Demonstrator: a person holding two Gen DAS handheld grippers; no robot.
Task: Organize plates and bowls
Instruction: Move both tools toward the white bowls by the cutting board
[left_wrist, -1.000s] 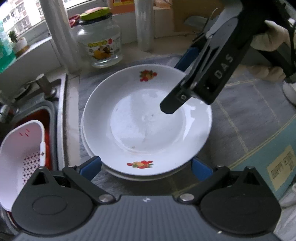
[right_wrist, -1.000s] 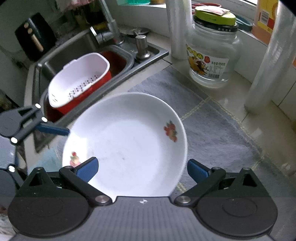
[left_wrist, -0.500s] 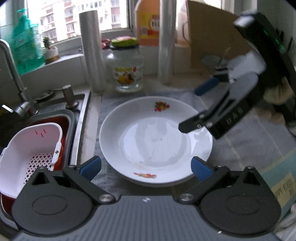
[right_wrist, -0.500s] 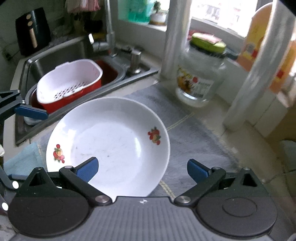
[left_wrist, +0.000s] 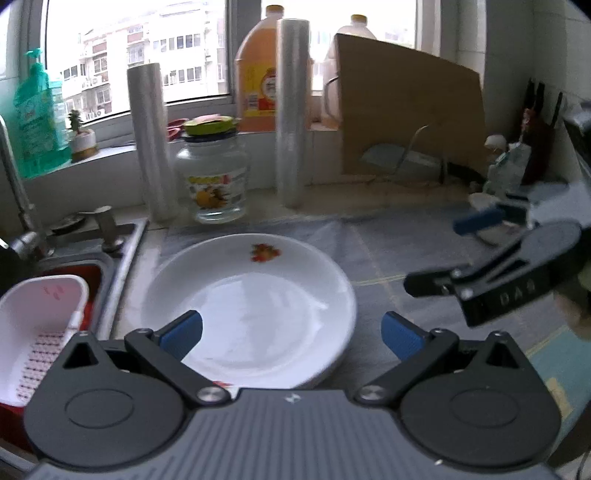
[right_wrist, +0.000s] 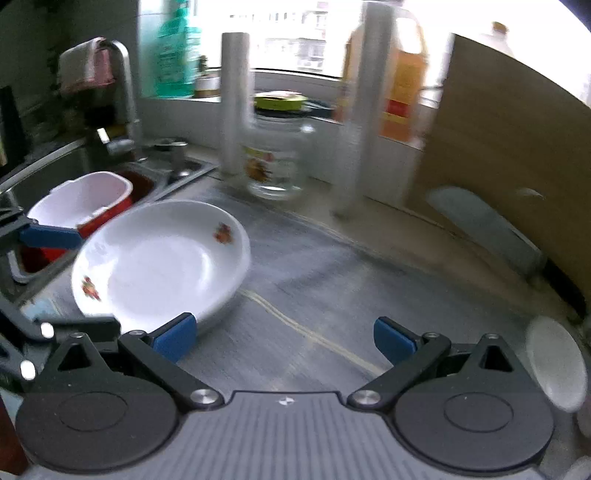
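Observation:
A white plate with fruit decals lies on the grey mat beside the sink. It shows in the right wrist view too, as the plate at the left. My left gripper hangs open just in front of and above the plate's near rim, holding nothing. My right gripper floats open to the right of the plate, clear of it. In its own view the right gripper is over bare mat, empty. A blue finger of the left gripper pokes in from the left.
The sink at the left holds a white colander in a red basin. A glass jar, two film rolls and an orange bottle stand behind. A grey plate leans on a brown board. A small white dish sits far right.
Both grippers have pulled back and tilted up from the plate. The right gripper, which was over the plate's right rim, has swung off to the right. The plate stays put.

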